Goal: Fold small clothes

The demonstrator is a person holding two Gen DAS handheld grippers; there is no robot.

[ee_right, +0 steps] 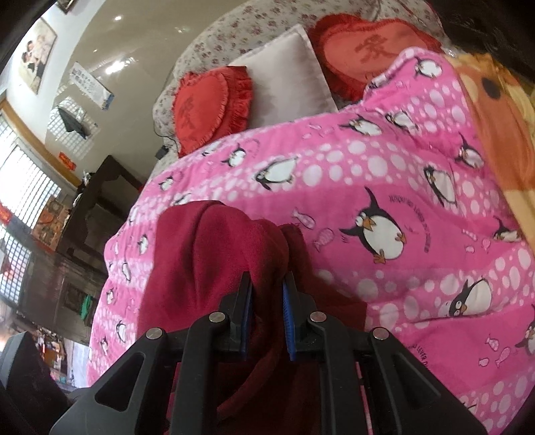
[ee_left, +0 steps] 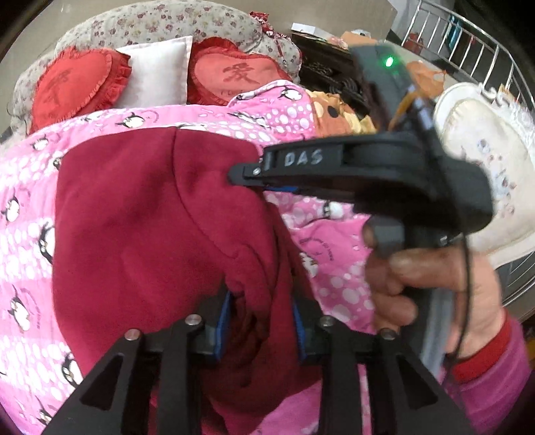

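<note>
Your left tool point(ee_left: 260, 321) is clenched on a bunched fold of the dark red fleece garment point(ee_left: 150, 234). Your right tool point(ee_right: 266, 314) likewise grips a gathered ridge of the same garment point(ee_right: 207, 254); in the left view its tips point(ee_left: 245, 175) bite the cloth's far edge. The garment drapes over the pink penguin-print quilt point(ee_right: 384, 174) on the bed, towards its foot, well apart from the red heart-shaped cushions point(ee_left: 73, 83) at the head.

A bed covered by a pink penguin-print blanket point(ee_left: 20, 187) point(ee_right: 384, 174) carried everything. A dark red fleece garment point(ee_left: 133, 214) point(ee_right: 207, 241) lay spread on the blanket. At the head end two red heart-shaped cushions point(ee_left: 72, 82) point(ee_right: 207, 103) flanked a white pillow point(ee_left: 157, 75) point(ee_right: 287, 73), against a floral bolster point(ee_left: 160, 23).
</note>
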